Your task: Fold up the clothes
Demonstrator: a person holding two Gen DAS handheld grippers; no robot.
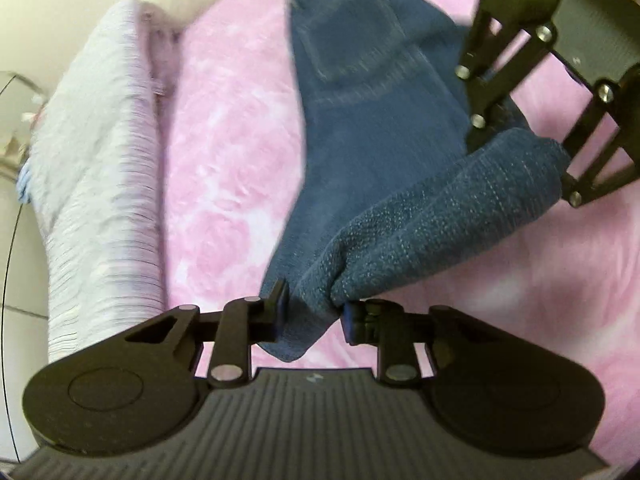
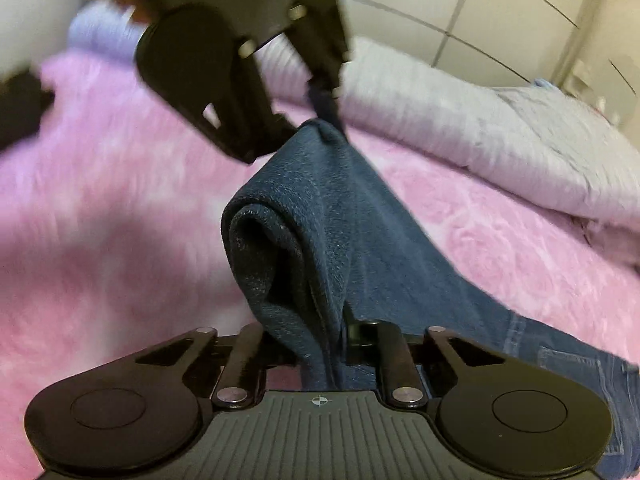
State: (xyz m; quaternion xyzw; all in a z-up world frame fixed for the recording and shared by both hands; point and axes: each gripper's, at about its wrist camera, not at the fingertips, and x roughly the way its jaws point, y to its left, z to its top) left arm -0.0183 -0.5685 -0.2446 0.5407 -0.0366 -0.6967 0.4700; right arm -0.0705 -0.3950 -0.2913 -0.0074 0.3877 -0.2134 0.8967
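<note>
- Looking from your left wrist, your left gripper is clamped on one corner of the jeans. The right gripper pinches the other corner of the same end. That end is lifted off the pink blanket; the pocket part lies flat farther away.
- Looking from your right wrist, your right tool is shut on bunched denim. I think you are mid-fold: you have to carry this end over, lay it down and smooth it. The striped cloth waits beside, not neatly folded.
</note>
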